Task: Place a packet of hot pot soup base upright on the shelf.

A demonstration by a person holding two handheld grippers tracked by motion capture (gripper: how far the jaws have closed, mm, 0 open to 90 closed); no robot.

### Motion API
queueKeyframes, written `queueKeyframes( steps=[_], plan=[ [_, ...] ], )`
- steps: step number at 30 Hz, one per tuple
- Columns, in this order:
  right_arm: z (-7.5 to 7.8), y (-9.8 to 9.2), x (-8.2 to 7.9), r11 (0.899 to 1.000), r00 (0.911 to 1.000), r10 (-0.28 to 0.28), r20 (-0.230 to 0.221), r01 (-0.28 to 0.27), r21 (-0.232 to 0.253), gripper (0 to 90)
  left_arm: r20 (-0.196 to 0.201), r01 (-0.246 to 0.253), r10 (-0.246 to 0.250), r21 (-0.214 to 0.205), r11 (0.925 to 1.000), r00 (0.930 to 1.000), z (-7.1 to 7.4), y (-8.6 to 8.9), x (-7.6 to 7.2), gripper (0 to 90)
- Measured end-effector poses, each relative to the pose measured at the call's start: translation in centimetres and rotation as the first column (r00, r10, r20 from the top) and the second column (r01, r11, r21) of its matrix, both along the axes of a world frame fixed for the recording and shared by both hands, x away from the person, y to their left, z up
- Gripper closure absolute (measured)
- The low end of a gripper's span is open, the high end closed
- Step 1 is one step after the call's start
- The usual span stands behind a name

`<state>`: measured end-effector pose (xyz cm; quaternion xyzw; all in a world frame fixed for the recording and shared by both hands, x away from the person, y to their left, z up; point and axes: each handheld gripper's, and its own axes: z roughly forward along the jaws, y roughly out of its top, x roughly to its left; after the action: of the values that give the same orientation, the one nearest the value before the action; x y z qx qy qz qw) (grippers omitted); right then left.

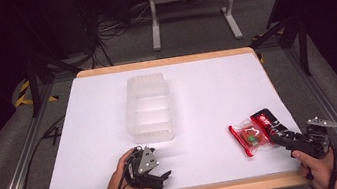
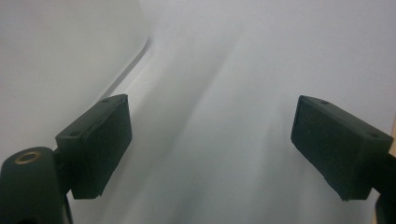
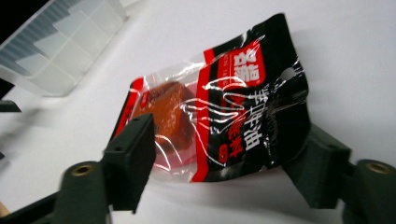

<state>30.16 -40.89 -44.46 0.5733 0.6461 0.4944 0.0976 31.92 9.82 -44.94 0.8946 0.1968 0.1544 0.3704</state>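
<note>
Snack packet (image 3: 219, 107) outside clear container (image 1: 149, 108)

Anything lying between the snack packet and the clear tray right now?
Nothing: in the high view only bare white table top separates the snack packet from the clear tray.

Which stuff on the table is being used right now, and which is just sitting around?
In use:
- snack packet, lying between the open jaws of the right gripper
- clear plastic tray with compartments, probably where the packet goes

Just sitting around:
- left gripper, open, nothing between its jaws
- metal stand and cables on the floor behind the table
</note>
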Motion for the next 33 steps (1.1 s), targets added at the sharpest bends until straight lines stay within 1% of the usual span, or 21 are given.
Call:
queueKeyframes(
  steps=[2,4,5,6,8,9,12,14,15,18,19,21,23,25,27,29,30,32,33],
  plan=[
    [0.2,-0.1,0.1,0.999,0.9994,-0.024,0.027,0.023,0.024,43.4,0.003,0.012,-0.012,0.007,0.9999,0.9999,0.0,-0.3,-0.1,13.0],
    [0.4,-0.2,0.3,0.998,0.9987,-0.042,0.030,0.041,0.038,51.9,0.009,0.021,-0.021,0.019,0.9996,0.9997,0.0,-0.5,-0.1,13.1],
    [0.5,-0.2,0.4,0.998,0.9980,-0.053,0.035,0.052,0.032,54.8,0.006,0.022,-0.022,0.022,0.9995,0.9997,-0.1,-0.6,-0.1,13.1],
    [0.6,-0.2,0.4,0.998,0.9978,-0.053,0.040,0.051,0.030,57.6,0.006,0.023,-0.023,0.020,0.9995,0.9997,-0.1,-0.6,-0.1,13.1],
    [0.7,-0.1,0.5,0.998,0.9966,-0.067,0.048,0.066,0.020,66.4,0.003,0.020,-0.021,0.014,0.9997,0.9998,0.0,-0.7,-0.1,13.4],
    [0.8,-0.1,0.5,0.997,0.9961,-0.070,0.054,0.068,0.025,70.3,0.002,0.020,-0.020,0.012,0.9997,0.9998,0.0,-0.7,-0.1,13.4],
    [1.1,0.2,0.6,0.997,0.9940,-0.074,0.081,0.074,0.000,80.9,0.004,0.023,-0.023,0.004,0.9997,0.9997,0.1,-0.8,0.0,13.5],
    [1.3,0.4,0.6,0.998,0.9933,-0.063,0.096,0.064,-0.003,85.2,0.009,0.028,-0.028,0.004,0.9996,0.9996,0.2,-0.9,0.0,13.5],
    [1.4,0.5,0.7,0.998,0.9928,-0.056,0.106,0.057,-0.013,86.9,0.005,0.028,-0.028,0.000,0.9996,0.9996,0.2,-1.0,0.0,13.5],
    [1.6,0.8,0.7,0.999,0.9920,-0.042,0.119,0.045,-0.020,89.0,0.009,0.027,-0.027,-0.001,0.9996,0.9996,0.3,-1.0,0.0,13.4],
    [1.8,0.9,0.7,0.999,0.9906,-0.036,0.132,0.040,-0.023,89.5,0.009,0.031,-0.031,-0.011,0.9995,0.9995,0.5,-1.0,0.0,13.4],
    [2.5,1.4,0.7,0.999,0.9864,-0.007,0.164,0.012,-0.031,90.0,0.007,0.028,-0.028,-0.023,0.9993,0.9996,0.7,-1.0,0.1,13.5],
    [3.3,1.9,0.5,0.999,0.9806,0.020,0.195,-0.013,-0.041,90.0,0.011,0.034,-0.033,-0.037,0.9987,0.9994,1.0,-1.2,0.2,14.0],
    [4.1,2.6,0.4,0.997,0.9727,0.053,0.226,-0.039,-0.068,90.0,0.012,0.041,-0.040,-0.055,0.9977,0.9991,1.4,-1.4,0.2,14.8],
    [4.8,3.4,0.2,0.994,0.9625,0.091,0.256,-0.071,-0.084,90.0,0.012,0.055,-0.054,-0.078,0.9955,0.9985,1.9,-1.7,0.3,16.7],
    [5.6,4.1,0.1,0.990,0.9531,0.125,0.276,-0.101,-0.100,90.0,0.014,0.069,-0.068,-0.103,0.9922,0.9976,2.4,-2.1,0.4,17.4],
    [5.9,4.5,0.0,0.987,0.9454,0.144,0.292,-0.117,-0.109,90.0,0.009,0.073,-0.072,-0.119,0.9902,0.9973,2.6,-2.4,0.5,17.4],
    [6.6,5.3,-0.2,0.981,0.9353,0.177,0.306,-0.143,-0.129,90.0,0.014,0.076,-0.075,-0.134,0.9881,0.9971,3.0,-2.8,0.6,17.4],
    [6.9,5.7,-0.2,0.977,0.9287,0.196,0.315,-0.159,-0.139,90.0,0.015,0.079,-0.078,-0.138,0.9873,0.9969,3.2,-3.0,0.8,17.4]
  ],
)
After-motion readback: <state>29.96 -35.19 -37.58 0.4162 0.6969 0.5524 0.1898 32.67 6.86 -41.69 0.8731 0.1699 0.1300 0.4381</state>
